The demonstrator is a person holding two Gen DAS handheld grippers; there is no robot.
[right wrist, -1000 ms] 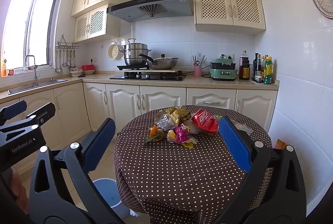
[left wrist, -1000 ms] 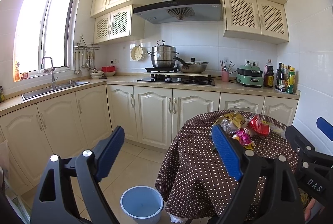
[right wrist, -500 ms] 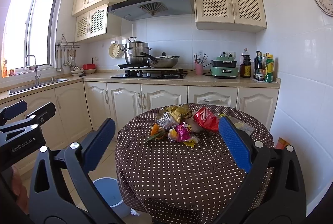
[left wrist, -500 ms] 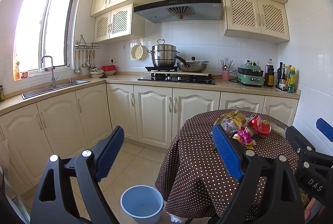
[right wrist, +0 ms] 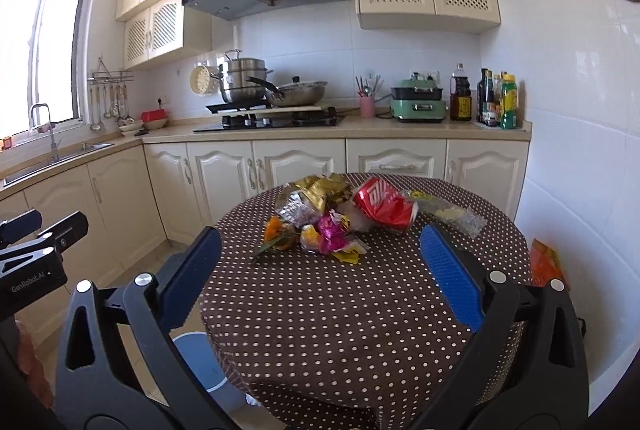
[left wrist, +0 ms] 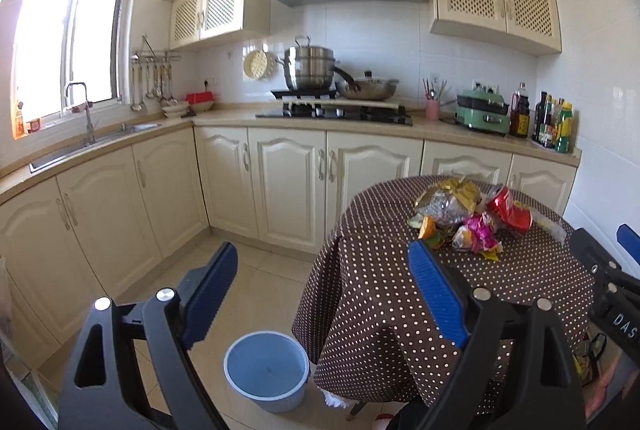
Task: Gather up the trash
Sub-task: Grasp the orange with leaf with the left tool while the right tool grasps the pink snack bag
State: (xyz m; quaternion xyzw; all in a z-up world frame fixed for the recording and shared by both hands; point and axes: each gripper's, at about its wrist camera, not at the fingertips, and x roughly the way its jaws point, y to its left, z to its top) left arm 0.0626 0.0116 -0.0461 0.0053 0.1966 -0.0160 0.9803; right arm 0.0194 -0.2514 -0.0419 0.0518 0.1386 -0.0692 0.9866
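A heap of trash lies on a round table [right wrist: 360,310] with a brown dotted cloth: a crushed red can [right wrist: 384,206] [left wrist: 510,208], gold and silver wrappers [right wrist: 316,192] [left wrist: 450,196], a pink wrapper [right wrist: 330,230] [left wrist: 478,230], orange peel [right wrist: 276,228] [left wrist: 427,227] and a clear bag [right wrist: 452,212]. A blue bin [left wrist: 267,369] [right wrist: 202,366] stands on the floor left of the table. My left gripper [left wrist: 322,272] is open, held over the floor and table edge. My right gripper [right wrist: 320,250] is open, short of the heap, nothing between its fingers.
Cream cabinets and a counter [right wrist: 360,128] run along the back wall, with a hob, pots [right wrist: 244,74], a green cooker [right wrist: 418,104] and bottles [right wrist: 500,98]. A sink [left wrist: 92,140] sits under the window. An orange bag [right wrist: 546,262] lies right of the table. Tiled floor [left wrist: 256,282] stretches left.
Both views have dipped and drawn a little nearer the table, so the heap sits slightly closer to the right gripper. Both grippers stay open.
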